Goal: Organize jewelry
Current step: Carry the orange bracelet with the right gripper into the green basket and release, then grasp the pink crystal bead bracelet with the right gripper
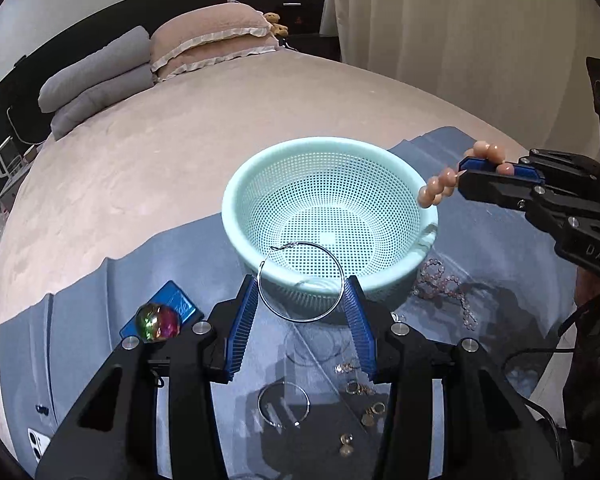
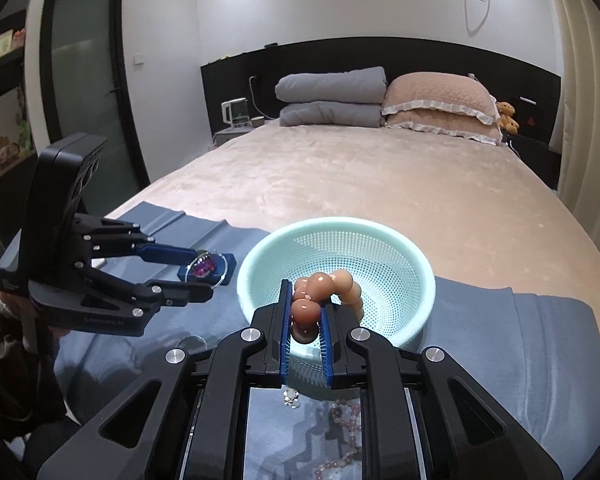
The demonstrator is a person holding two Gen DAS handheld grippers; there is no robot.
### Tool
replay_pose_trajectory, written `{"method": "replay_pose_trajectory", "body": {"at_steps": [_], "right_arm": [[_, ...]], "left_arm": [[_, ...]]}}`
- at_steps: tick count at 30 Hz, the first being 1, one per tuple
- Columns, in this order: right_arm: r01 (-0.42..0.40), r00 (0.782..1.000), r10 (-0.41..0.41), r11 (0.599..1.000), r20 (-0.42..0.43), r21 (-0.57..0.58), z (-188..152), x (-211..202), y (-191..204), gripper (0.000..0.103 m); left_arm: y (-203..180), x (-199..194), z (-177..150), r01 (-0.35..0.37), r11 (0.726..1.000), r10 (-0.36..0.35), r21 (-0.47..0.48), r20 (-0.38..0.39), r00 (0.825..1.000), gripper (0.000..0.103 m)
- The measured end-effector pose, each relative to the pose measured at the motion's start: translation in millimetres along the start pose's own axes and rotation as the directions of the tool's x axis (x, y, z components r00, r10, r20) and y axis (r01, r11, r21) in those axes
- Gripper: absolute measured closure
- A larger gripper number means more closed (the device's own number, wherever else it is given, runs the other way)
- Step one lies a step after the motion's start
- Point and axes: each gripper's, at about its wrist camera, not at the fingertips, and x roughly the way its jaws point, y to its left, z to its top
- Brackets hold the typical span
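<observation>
A mint green perforated basket (image 1: 236, 184) stands on a blue cloth on the bed; it also shows in the right wrist view (image 2: 420, 264). My left gripper (image 1: 302, 294) holds a large silver hoop earring (image 1: 262, 294) between its pads, just in front of the basket's near rim. My right gripper (image 2: 306, 312) is shut on a peach bead bracelet (image 2: 324, 284) and holds it over the basket's rim. In the left wrist view the bracelet (image 1: 436, 190) hangs at the basket's right rim.
A glass tray (image 1: 328, 408) under my left gripper holds another hoop (image 1: 284, 404) and several small earrings (image 1: 360, 388). A pink bead necklace (image 1: 444, 284) lies right of the basket. A blue box (image 1: 180, 300) with an iridescent ball (image 1: 158, 322) sits at left.
</observation>
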Motion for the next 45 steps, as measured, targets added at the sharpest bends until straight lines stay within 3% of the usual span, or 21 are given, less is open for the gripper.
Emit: {"method": "replay_pose_trajectory", "body": {"at_steps": [8, 17, 19, 20, 21, 23, 26, 29, 31, 45], "right_arm": [[-0.003, 0.999, 0.005, 0.999, -0.051, 0.047, -6, 40, -26, 0.091], [0.015, 0.996, -0.007, 0.996, -0.094, 0.086, -5, 51, -36, 0.087], [0.034, 0.995, -0.025, 0.995, -0.094, 0.089, -3, 46, -35, 0.069], [0.051, 0.995, -0.044, 0.995, -0.087, 0.085, -3, 42, -34, 0.053], [0.066, 0.995, -0.060, 0.995, -0.074, 0.081, -1, 37, -32, 0.046], [0.072, 0.996, -0.067, 0.994, -0.062, 0.084, 2, 28, -30, 0.045], [0.105, 0.994, -0.101, 0.991, -0.047, 0.087, 6, 13, -28, 0.030], [0.129, 0.991, -0.125, 0.987, -0.043, 0.099, 8, -1, -26, 0.019], [0.135, 0.991, -0.132, 0.984, -0.039, 0.114, 9, -10, -25, 0.018], [0.211, 0.977, -0.206, 0.967, -0.049, 0.141, -12, -64, -8, 0.017]], "left_arm": [[-4, 47, 18, 0.010, 0.999, -0.008, 0.033, -0.051, 0.999, 0.057], [-4, 53, 18, 0.013, 0.999, -0.009, 0.047, -0.073, 0.997, 0.057], [-4, 49, 18, -0.007, 0.999, 0.011, 0.053, -0.074, 0.997, 0.051], [-4, 47, 17, -0.026, 0.998, 0.030, 0.060, -0.073, 0.997, 0.040], [-5, 43, 16, -0.042, 0.997, 0.046, 0.066, -0.068, 0.997, 0.036], [-3, 35, 15, -0.047, 0.997, 0.051, 0.063, -0.062, 0.997, 0.029], [-3, 25, 10, -0.057, 0.996, 0.061, 0.062, -0.062, 0.996, 0.018], [-1, 16, 5, -0.077, 0.995, 0.081, 0.061, -0.074, 0.994, 0.015], [2, 8, 1, -0.091, 0.995, 0.095, 0.050, -0.080, 0.992, 0.009], [18, -34, -51, -0.070, 0.996, 0.063, -0.059, -0.109, 0.992, 0.006]]}}
